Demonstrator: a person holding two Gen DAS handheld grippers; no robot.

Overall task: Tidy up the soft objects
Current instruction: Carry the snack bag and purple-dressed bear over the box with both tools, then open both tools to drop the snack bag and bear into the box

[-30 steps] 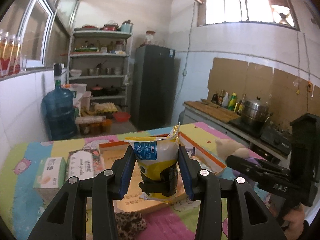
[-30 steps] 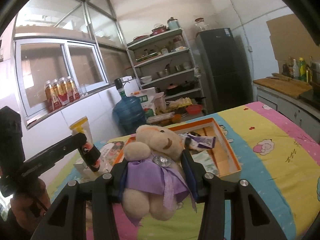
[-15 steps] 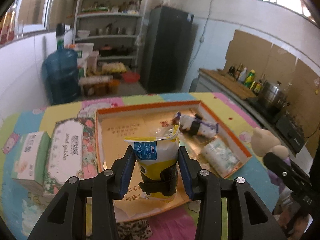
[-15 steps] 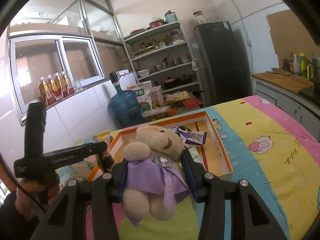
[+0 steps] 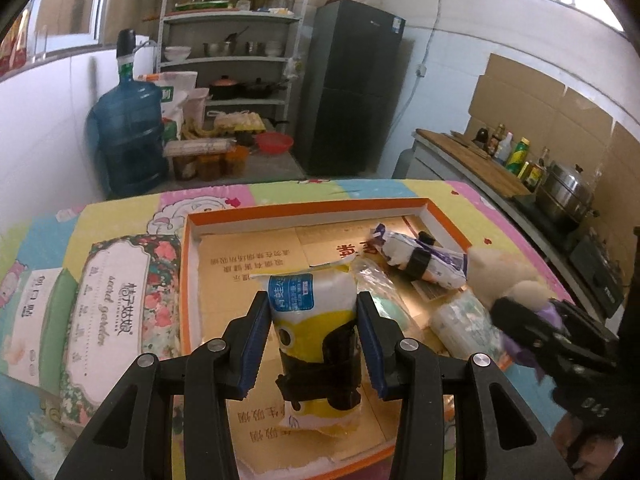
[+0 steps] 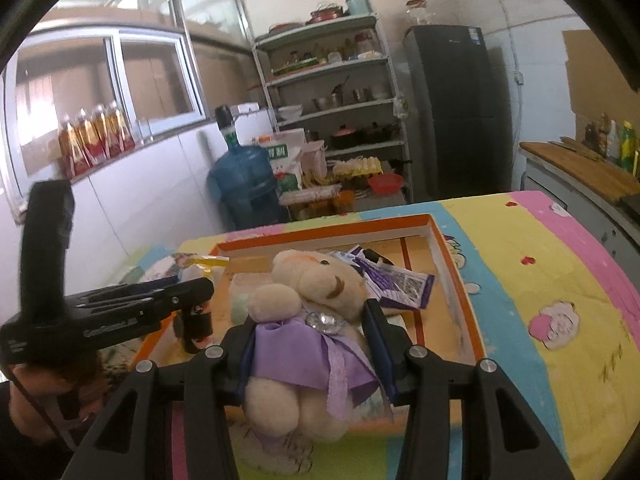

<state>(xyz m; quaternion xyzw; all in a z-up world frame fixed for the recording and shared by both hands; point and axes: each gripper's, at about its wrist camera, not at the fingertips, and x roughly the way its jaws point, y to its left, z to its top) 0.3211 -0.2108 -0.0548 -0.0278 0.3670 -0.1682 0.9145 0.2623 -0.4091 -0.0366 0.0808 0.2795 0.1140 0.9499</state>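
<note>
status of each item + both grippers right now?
left gripper: shut on yellow-white pouch
yellow-white pouch: held upright over the box
right gripper: shut on teddy bear
teddy bear: held upright
orange-rimmed box: open, partly filled
purple-white packet: lying in box
floral tissue pack: flat beside box

Daylit white-walled kitchen: dark fridge (image 5: 352, 92), metal shelves (image 5: 230, 40), wooden counter (image 5: 472, 158).

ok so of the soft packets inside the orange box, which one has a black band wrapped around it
The white and purple packet lying at the far right of the orange box. A black band circles its middle; the clear wrapped packs nearer the camera have none.
</note>
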